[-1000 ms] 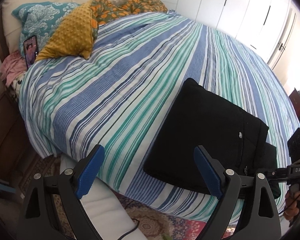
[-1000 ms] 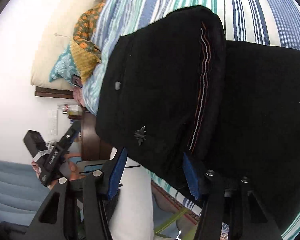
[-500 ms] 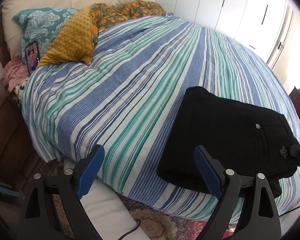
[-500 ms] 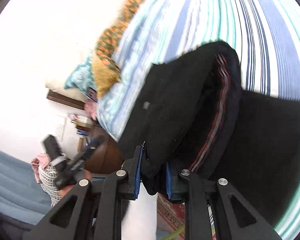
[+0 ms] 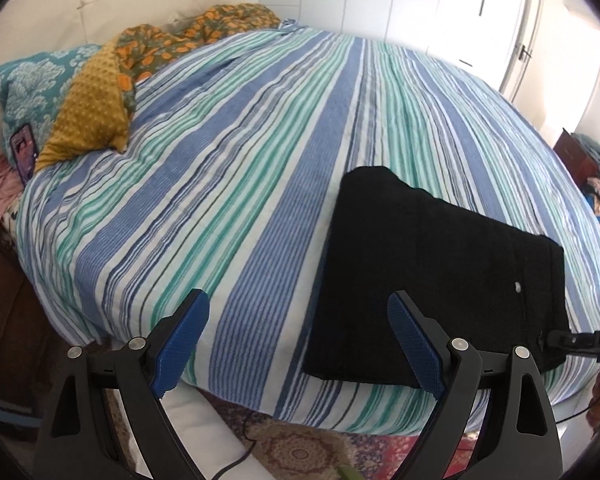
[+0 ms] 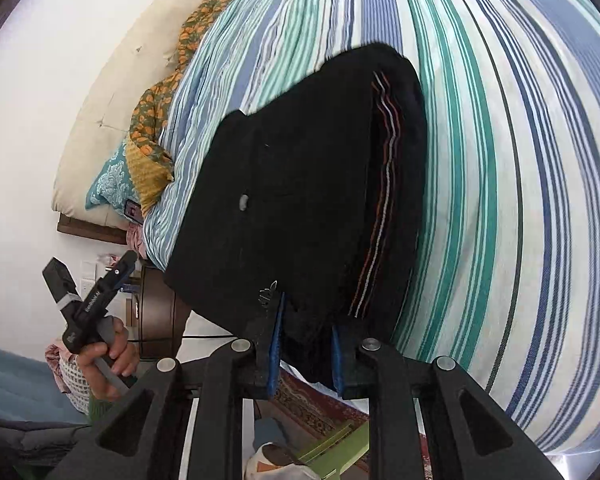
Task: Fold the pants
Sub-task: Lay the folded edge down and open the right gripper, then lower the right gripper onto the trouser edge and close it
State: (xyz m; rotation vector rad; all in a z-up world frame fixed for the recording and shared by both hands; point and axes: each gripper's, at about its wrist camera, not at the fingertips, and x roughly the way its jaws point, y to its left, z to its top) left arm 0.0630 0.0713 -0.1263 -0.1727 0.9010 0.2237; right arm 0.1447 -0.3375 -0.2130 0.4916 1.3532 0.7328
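The black pants [image 5: 440, 276] lie folded into a thick rectangle on the striped bedspread [image 5: 240, 184], near the bed's front edge. In the right wrist view the pants [image 6: 300, 184] show a small pale button and a striped inner band along the fold. My right gripper [image 6: 306, 348] is shut on the near edge of the folded stack, blue pads pressed on the cloth. My left gripper [image 5: 300, 336] stands wide open over the bed's front edge, left of the pants, holding nothing. The left gripper tool [image 6: 88, 304] also shows in the right wrist view, in a hand.
Pillows [image 5: 88, 120] and a patterned blanket [image 5: 196, 36] lie at the head of the bed, with a phone [image 5: 22, 152] beside them. White wardrobe doors [image 5: 460, 8] stand behind the bed. A patterned rug [image 5: 300, 448] lies below the bed's front edge.
The right gripper closed on the edge of the pants and carried the top layers over, so the stack now lies fully folded. The left gripper drifted sideways, still open.
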